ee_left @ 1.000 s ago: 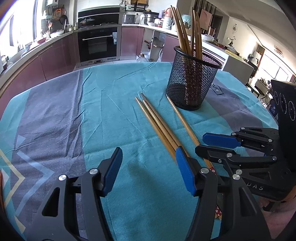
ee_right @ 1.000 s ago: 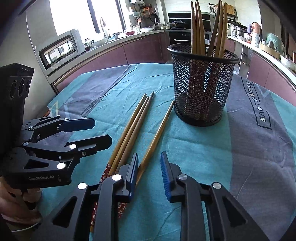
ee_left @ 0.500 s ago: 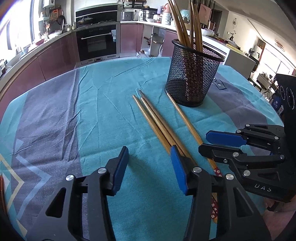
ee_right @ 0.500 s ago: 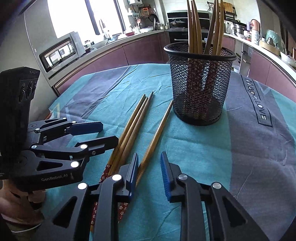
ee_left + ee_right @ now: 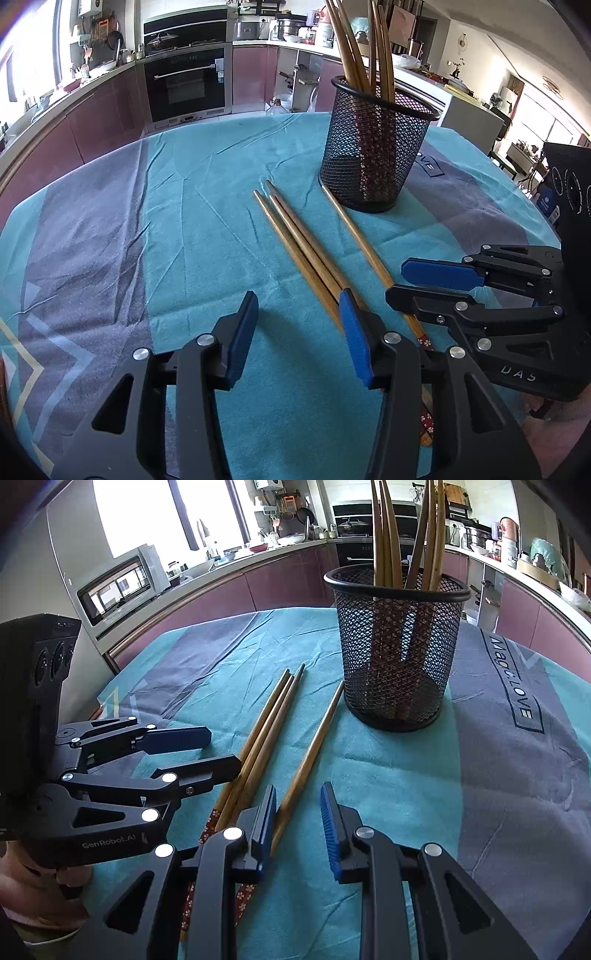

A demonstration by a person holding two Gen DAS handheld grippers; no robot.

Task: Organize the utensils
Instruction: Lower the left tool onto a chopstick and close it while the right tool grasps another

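In the left wrist view, starting at the left: nothing but wrinkled tablecloth (image 5: 203, 206), teal and grey. At lower centre, the left gripper (image 5: 298, 299), poised over bare cloth at a middling gap, jaws having just been closing with nothing between them; probably narrowing to suit something thin. Just right of it, partly under its right finger, three loose chopsticks (image 5: 295, 240) lying side by side and touching, thin tips toward the top of the frame. Further right, a single chopstick (image 5: 354, 229) lying apart from the three, tip almost at the foot of the mesh holder (image 5: 373, 158) at upper centre. Standing in that holder, several more chopsticks (image 5: 369, 55), leaning on the rim; hence the likely destination for the four on the cloth. At the right edge, the right gripper (image 5: 397, 280), low beside the patterned handle ends. In the right wrist view, the same order: left gripper (image 5: 221, 749) at centre left over the bundle, then the right gripper (image 5: 299, 794) at bottom centre, narrowly parted, gripping nothing, only cloth in the gap, with the single chopstick passing under its left finger. Judged as lined up for a pick not yet made.
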